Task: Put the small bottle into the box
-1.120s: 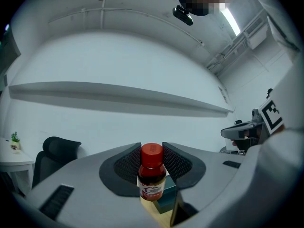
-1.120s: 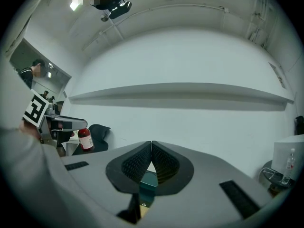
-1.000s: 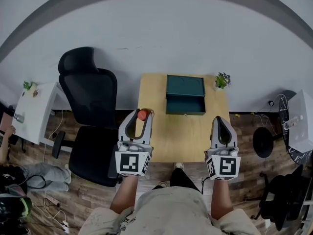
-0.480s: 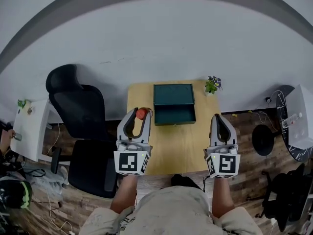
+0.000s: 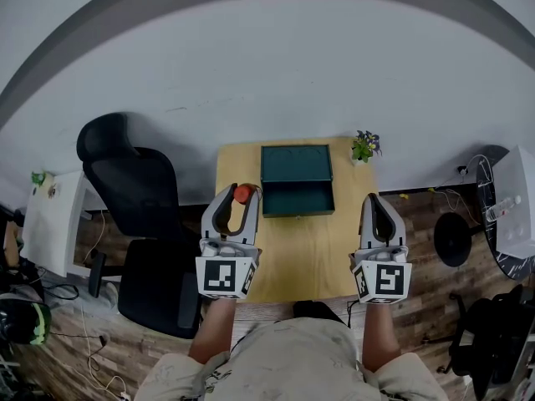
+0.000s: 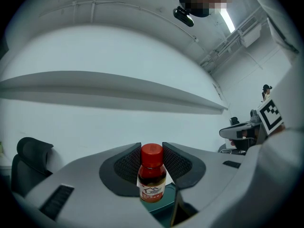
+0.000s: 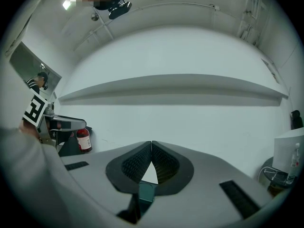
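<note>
My left gripper (image 5: 240, 195) is shut on the small bottle (image 5: 242, 195), a dark red one with a red cap and a white label. The left gripper view has the bottle (image 6: 152, 173) upright between the two black pads (image 6: 126, 164), raised off the table. The green box (image 5: 297, 180) lies open on the far half of the wooden table (image 5: 292, 249), its lid laid back; it sits ahead and to the right of the bottle. My right gripper (image 5: 379, 200) hangs over the table's right side, jaws together (image 7: 151, 146) with nothing in them. The right gripper view catches the bottle (image 7: 83, 139) at its left.
A small potted plant (image 5: 362, 147) stands at the table's far right corner. A black office chair (image 5: 125, 182) is left of the table. A white side table (image 5: 52, 215) stands at the far left, another (image 5: 514, 207) with a bottle at the far right. A grey wall lies beyond.
The head view has shifted, so table and box now sit a little lower left in frame than a second ago. Both grippers hold their places and the bottle stays gripped.
</note>
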